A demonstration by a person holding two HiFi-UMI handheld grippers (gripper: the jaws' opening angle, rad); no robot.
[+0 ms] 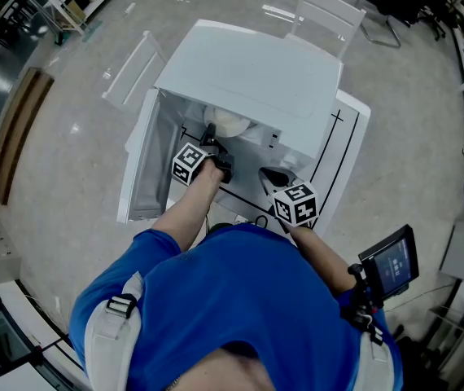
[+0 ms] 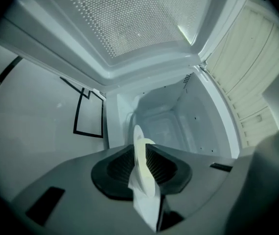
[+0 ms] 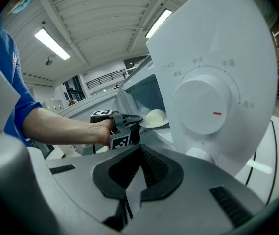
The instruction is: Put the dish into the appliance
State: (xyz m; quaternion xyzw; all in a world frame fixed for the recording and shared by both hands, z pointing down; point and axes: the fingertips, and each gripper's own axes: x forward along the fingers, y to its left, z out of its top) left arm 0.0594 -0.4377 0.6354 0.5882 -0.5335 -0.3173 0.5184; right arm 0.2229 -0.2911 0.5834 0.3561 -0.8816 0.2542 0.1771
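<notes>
We're on the left hand-held gripper (image 2: 142,161): its jaws are clamped on the rim of the white dish (image 2: 144,173), which we see edge-on between the ribbed pads. The dish sits at the mouth of the white appliance (image 1: 256,72), just inside the open cavity (image 2: 165,126), held level. We can't tell whether it touches the cavity floor. The appliance door (image 1: 144,173) hangs wide open on the left. Over to the right hand-held gripper (image 3: 138,169): jaws together, nothing between them, hovering in front of the control panel beside the round dial (image 3: 203,106). The appliance stands on a white bench (image 1: 344,149) marked with black lines.
</notes>
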